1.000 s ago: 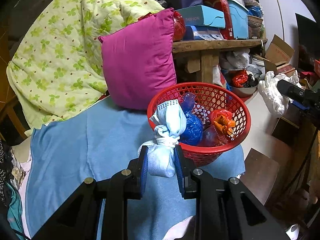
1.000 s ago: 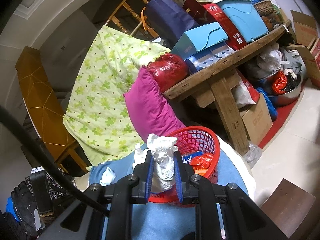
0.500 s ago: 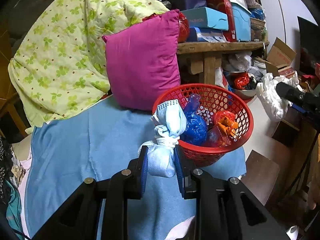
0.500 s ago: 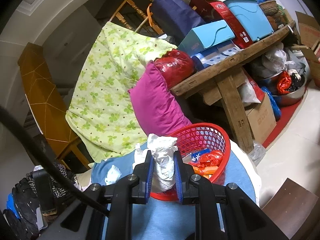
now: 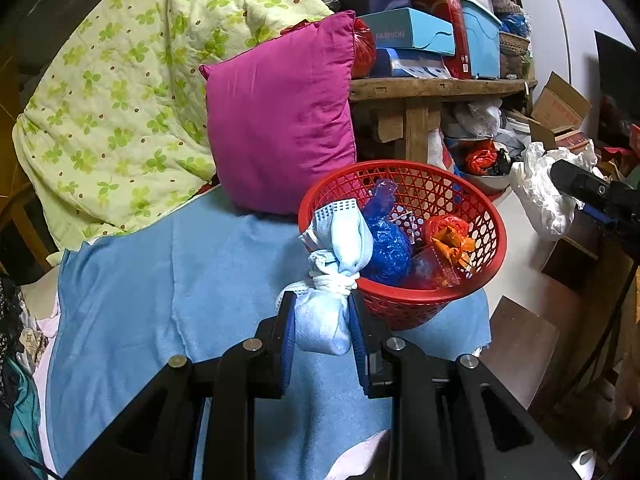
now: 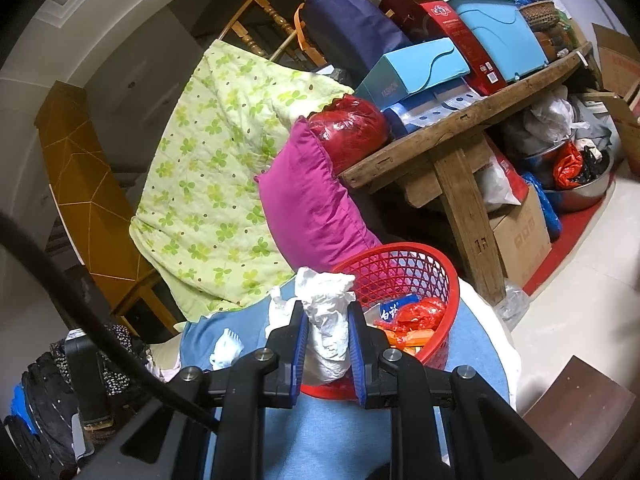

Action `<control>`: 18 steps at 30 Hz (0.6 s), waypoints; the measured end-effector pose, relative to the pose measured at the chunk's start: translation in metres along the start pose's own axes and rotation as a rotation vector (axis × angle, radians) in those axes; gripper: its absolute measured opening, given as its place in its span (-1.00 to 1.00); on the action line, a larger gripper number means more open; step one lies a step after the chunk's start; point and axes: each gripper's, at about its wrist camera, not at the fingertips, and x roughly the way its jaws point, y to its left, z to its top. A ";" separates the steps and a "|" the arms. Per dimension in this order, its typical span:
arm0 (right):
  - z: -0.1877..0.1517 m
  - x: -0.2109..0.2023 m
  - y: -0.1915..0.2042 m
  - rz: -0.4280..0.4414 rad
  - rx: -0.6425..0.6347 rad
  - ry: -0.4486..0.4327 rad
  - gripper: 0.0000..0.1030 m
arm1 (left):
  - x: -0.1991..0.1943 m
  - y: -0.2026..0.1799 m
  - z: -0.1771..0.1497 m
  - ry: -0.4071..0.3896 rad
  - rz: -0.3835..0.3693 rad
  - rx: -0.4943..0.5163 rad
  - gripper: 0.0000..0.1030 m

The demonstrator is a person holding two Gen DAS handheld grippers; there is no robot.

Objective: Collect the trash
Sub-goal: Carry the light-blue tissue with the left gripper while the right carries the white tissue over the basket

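The left gripper (image 5: 322, 322) is clenched on a knotted pale-blue face mask (image 5: 334, 268), held just at the near rim of the red basket (image 5: 472, 292); the mask's upper half already leans over the rim toward the blue plastic wad (image 5: 386, 236) and the red-and-orange wrappers (image 5: 448, 236) lying inside. The right gripper (image 6: 328, 336) grasps a crumpled white plastic bag (image 6: 326, 312), hovering at the near-left edge of the same basket, which sits on a blue blanket (image 5: 180, 280) in front of a magenta pillow (image 5: 280, 120); in the left view that bag hangs well to the right of the basket.

The step in hand looks like the drop, and it is likely best done one piece at a time; carry the mask further in, past the rim and over the middle, before letting go, since released where it is now it may slide down the outer wall onto the blanket. The basket appears to tilt on the soft bedding near the edge, so avoid pressing on its rim; the light bag may cling to the pads, so open wide over the centre. A small white scrap (image 6: 226, 346) on the blanket to the left seems left to collect.
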 end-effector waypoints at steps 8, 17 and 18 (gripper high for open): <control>-0.001 0.000 0.001 -0.005 -0.002 0.001 -0.59 | 0.003 -0.001 -0.002 0.011 -0.004 -0.007 -0.48; -0.002 0.005 -0.003 -0.006 0.010 0.006 -0.59 | 0.004 -0.001 -0.003 0.014 -0.005 -0.009 -0.48; -0.002 0.005 -0.004 -0.004 0.012 0.007 -0.59 | 0.004 -0.001 -0.003 0.014 -0.003 -0.008 -0.48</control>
